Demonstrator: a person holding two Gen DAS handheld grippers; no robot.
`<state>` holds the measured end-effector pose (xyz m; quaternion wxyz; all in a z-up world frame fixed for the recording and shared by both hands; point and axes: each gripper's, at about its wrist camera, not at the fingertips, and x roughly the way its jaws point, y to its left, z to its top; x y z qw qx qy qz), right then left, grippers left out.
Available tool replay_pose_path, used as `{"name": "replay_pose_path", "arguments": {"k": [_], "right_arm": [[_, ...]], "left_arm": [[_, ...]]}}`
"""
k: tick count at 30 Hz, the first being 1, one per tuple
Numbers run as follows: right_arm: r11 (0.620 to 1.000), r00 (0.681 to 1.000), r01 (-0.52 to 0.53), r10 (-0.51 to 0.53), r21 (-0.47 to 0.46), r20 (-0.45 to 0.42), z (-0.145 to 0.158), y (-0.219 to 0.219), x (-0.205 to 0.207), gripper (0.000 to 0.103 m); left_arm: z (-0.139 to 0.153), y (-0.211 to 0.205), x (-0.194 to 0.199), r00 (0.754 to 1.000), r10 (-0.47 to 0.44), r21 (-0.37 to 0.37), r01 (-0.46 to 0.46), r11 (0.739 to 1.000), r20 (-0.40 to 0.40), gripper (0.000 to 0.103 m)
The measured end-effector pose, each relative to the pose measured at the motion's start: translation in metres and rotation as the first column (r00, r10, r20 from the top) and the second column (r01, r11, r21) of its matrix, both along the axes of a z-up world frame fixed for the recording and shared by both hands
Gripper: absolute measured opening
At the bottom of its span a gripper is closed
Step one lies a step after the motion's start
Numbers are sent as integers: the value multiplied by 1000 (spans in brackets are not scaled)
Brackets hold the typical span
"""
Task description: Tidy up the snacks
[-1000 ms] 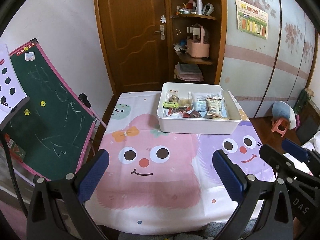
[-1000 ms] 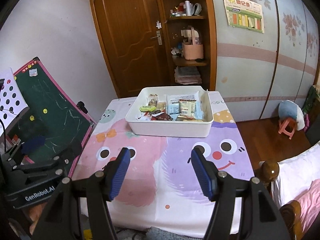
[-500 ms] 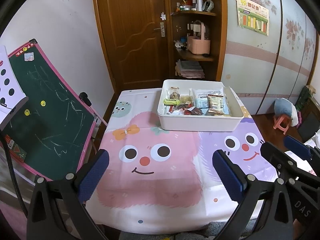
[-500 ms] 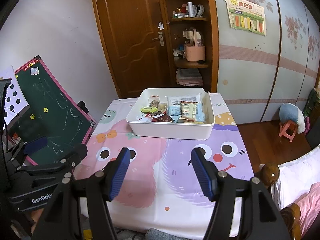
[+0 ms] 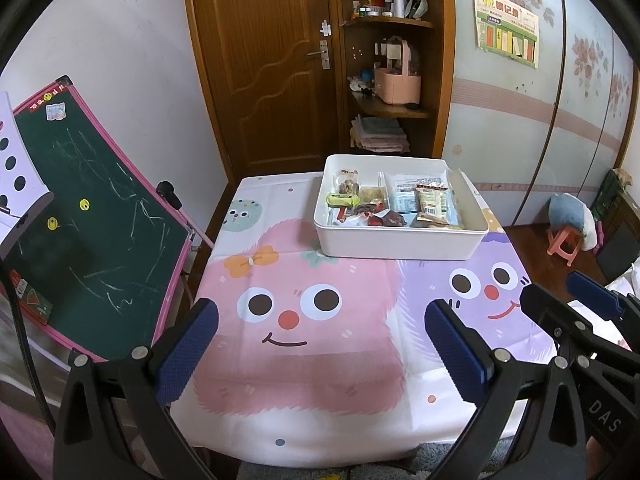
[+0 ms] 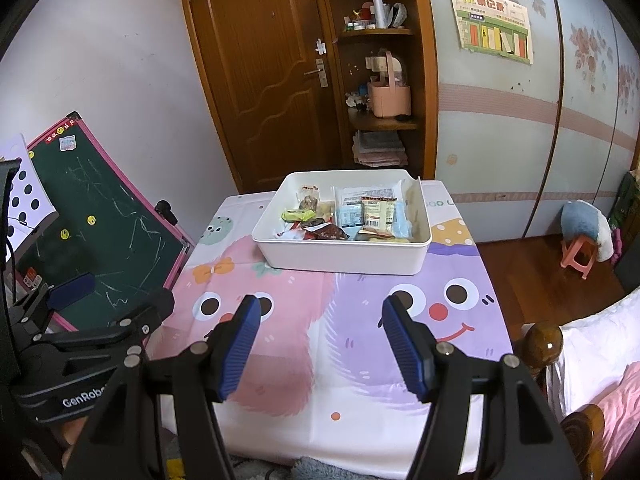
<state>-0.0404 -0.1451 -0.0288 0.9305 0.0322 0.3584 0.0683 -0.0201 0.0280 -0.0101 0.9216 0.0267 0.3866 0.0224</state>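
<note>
A white bin (image 5: 400, 246) (image 6: 344, 258) stands at the far end of the table on a cartoon-print cloth (image 5: 300, 320) (image 6: 360, 340). It holds several snack packets, among them a green one (image 5: 342, 199) (image 6: 298, 213) and a tan one (image 5: 431, 199) (image 6: 378, 211). My left gripper (image 5: 320, 348) is open and empty above the near part of the table. My right gripper (image 6: 322, 344) is open and empty, also near the front edge. Each gripper shows at the side of the other's view.
A green chalkboard easel (image 5: 80, 240) leans at the table's left. A wooden door (image 5: 264, 64) and corner shelf (image 5: 392, 100) with a pink basket stand behind the table. A small pink stool (image 5: 564, 244) and a bed (image 6: 592, 360) are to the right.
Both grippers have pulled back and risen slightly, so the bin sits a little farther away in both views. Both stay open and empty.
</note>
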Motion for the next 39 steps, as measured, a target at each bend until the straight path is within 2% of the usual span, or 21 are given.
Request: {"name": "replay_pose_path", "arguments": {"k": [39], "right_arm": [[1000, 999, -2, 3, 21, -52, -16, -4, 5, 64]], "left_arm": [[-8, 4, -4, 998, 0, -7, 0, 1000, -57, 103]]}}
